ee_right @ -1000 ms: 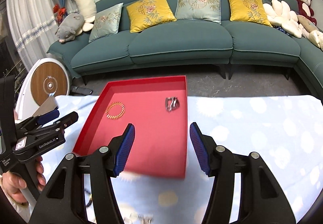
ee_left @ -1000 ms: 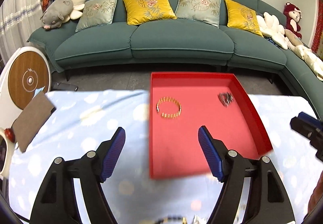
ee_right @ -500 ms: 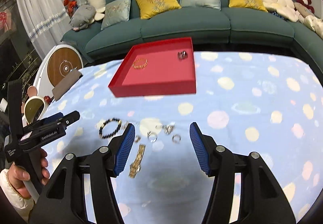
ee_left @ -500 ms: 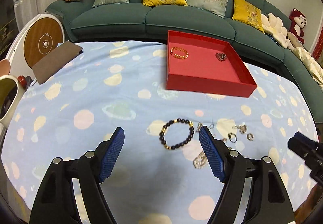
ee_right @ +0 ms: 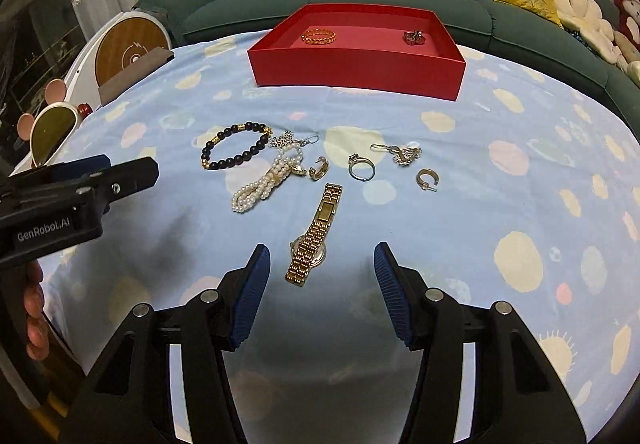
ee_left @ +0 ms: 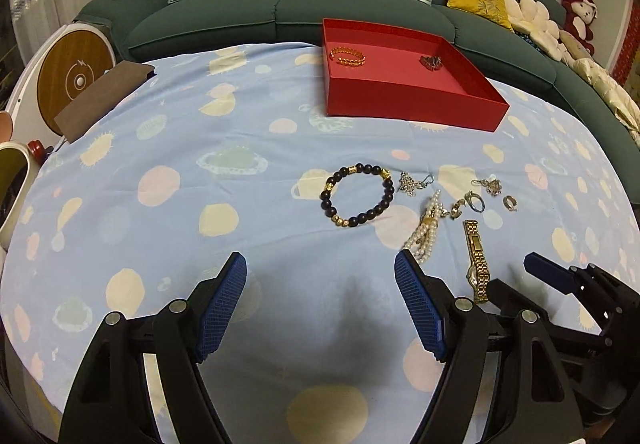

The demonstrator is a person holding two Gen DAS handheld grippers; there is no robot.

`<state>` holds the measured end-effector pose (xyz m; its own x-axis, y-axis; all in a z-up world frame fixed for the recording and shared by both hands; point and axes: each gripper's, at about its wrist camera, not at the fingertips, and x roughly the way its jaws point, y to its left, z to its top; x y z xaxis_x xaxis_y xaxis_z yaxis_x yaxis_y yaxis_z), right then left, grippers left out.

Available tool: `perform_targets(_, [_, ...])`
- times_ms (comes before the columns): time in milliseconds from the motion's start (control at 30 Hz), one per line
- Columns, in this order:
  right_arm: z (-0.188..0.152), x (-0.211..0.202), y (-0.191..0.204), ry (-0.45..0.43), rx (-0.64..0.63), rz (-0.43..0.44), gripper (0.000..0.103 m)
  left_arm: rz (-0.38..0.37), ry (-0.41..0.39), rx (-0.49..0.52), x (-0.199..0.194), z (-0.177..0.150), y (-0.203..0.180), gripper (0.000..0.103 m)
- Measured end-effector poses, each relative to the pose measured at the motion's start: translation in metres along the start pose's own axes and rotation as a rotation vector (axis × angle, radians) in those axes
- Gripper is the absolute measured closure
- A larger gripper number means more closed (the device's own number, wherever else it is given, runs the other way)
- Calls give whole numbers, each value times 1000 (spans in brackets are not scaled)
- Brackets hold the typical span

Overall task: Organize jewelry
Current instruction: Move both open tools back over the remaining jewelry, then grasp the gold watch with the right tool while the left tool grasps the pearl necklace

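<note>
Both grippers have pulled back from over the red tray (ee_right: pixel 356 77) and dropped toward the loose jewelry on the near part of the table (ee_right: pixel 520 211); the tray now sits far side, well apart from them.

Key relation: gold watch (ee_right: pixel 314 234) lies just ahead of the right gripper (ee_right: pixel 322 272), its near end in line with the gap between the blue pads and a little left of centre. Long axis runs near-to-far, tilted slightly right at the far end, so roughly along the gripper's pointing line; I'd judge a pinch across the band is the natural grasp. Right jaws are about half open and closing, nothing between them yet.

Left gripper (ee_left: pixel 320 296) is wide open and empty, over bare cloth. Nearest to it are the pearl strand (ee_left: pixel 424 240), close to its right pad, and the dark bead bracelet (ee_left: pixel 358 199) further ahead. In the left view the watch (ee_left: pixel 476 264) is off to the right, toward the right gripper, so the right hand is the closer one.

Tray already holds a gold bracelet (ee_right: pixel 318 35) and a small dark piece (ee_right: pixel 414 37).

Hard to read: the small rings and earrings (ee_right: pixel 362 167) are too small to sort by type; the silver chain cluster overlaps the pearls; whether the watch clasp is shut cannot be told.
</note>
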<state>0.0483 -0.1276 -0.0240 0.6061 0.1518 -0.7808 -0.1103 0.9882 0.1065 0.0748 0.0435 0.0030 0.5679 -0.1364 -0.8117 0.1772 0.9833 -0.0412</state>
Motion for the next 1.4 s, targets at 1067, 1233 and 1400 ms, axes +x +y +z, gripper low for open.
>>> perform_targets(1067, [-4, 1, -10, 3, 23, 20, 82, -93, 7, 68, 22, -1, -38, 29])
perform_targets(1233, [-4, -6, -21, -3, 46, 19, 82, -94, 4, 84, 36, 2, -50, 29])
perform_targets(1400, [-6, -9, -31, -4, 62, 18, 82, -80, 3, 115, 50, 3, -60, 29])
